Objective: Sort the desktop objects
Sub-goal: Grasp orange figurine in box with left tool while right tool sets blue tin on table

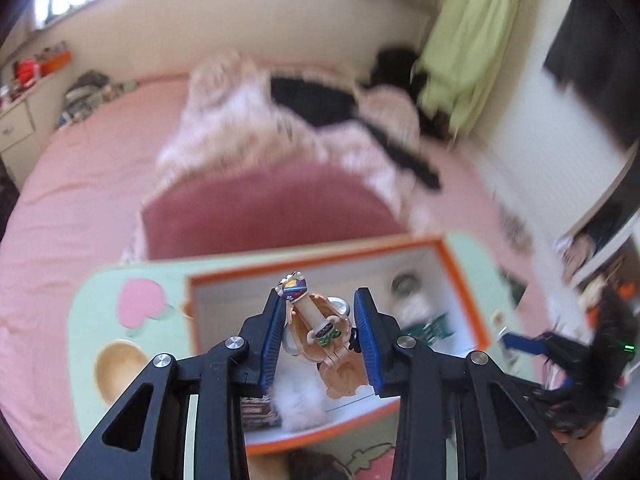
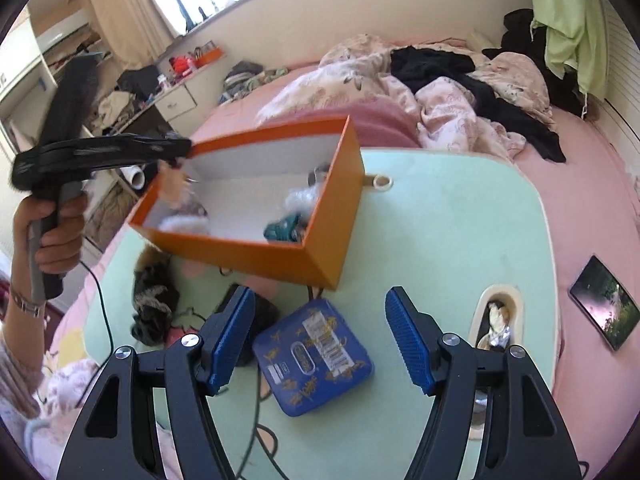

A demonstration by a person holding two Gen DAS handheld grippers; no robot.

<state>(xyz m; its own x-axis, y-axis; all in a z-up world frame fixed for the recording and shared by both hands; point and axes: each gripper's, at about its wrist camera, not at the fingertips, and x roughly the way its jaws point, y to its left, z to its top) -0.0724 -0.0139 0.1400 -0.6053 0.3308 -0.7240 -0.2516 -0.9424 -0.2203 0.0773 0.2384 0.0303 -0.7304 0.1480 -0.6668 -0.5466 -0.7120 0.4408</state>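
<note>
While the left gripper [image 1: 320,336] hangs over the orange box [image 1: 460,276], a small beige figurine [image 1: 320,332] sits between its blue pads; it touches the left pad [image 1: 274,340], contact with the other is unclear, so grip can't be confirmed. Box stands on the pale green table [image 2: 460,240] on the pink bed [image 2: 592,200], holding a white fluffy thing [image 2: 184,222] and a teal item [image 2: 284,230]. Right gripper [image 2: 320,336] has fingers wide apart, nothing between, above a blue tin [image 2: 316,356]. Dark furry clump [image 2: 154,300] lies left of the tin.
</note>
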